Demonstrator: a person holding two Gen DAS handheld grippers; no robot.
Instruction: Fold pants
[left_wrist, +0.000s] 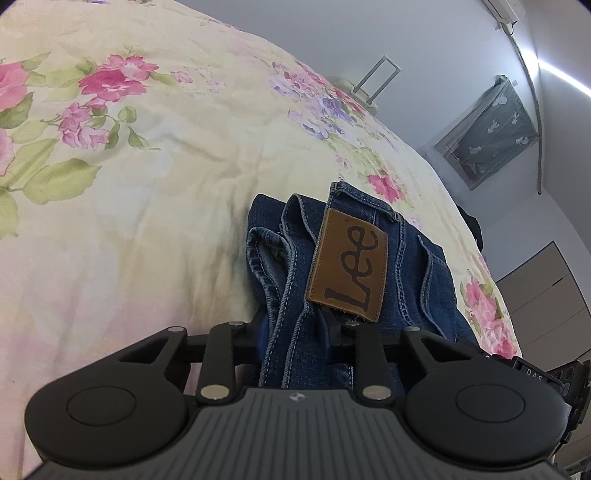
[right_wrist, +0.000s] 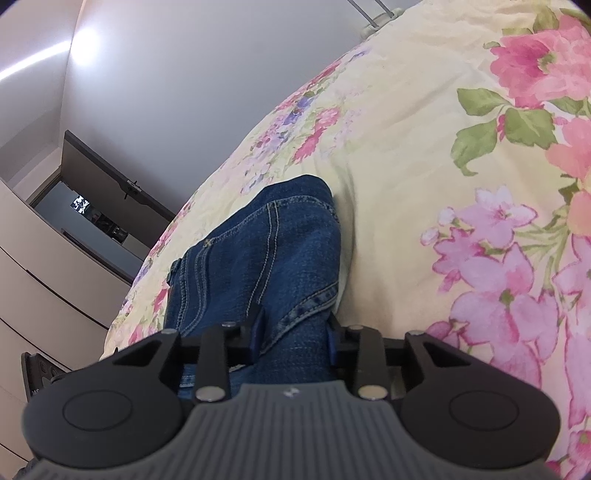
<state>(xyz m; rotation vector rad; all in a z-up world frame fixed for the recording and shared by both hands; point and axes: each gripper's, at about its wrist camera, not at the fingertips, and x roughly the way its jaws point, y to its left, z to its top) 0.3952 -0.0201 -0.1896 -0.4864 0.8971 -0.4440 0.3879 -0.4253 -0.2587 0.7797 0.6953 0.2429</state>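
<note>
Denim bunched on the floral bedspread (left_wrist: 129, 206), w/ both tools already biting it, so you're at the grab stage of a fold, not the finish.

Left side first: your left tool (left_wrist: 295, 332) is clamped on the waistband end of the pants (left_wrist: 406, 266), fabric pinched between the pads. The brown Lee patch (left_wrist: 347, 266) sits just past the pads, belt loops & waistband seams stacked in thick ridges beside it.

Right side: your right tool (right_wrist: 293, 332) is clamped on another part of the pants (right_wrist: 258, 251), a pocket-seam area w/ pale topstitching, cloth humped up ahead of the pads.

Progress, judging by layers: pants look doubled over at least once, several thicknesses showing at the waistband. What's left is prob. carrying this held edge over & flattening; the bundle is lumpy, not squared yet. Full outline isn't visible in either view, so can't say how many folds remain.

Look: dark blue jeans, heavy, stiff-ish.
</note>
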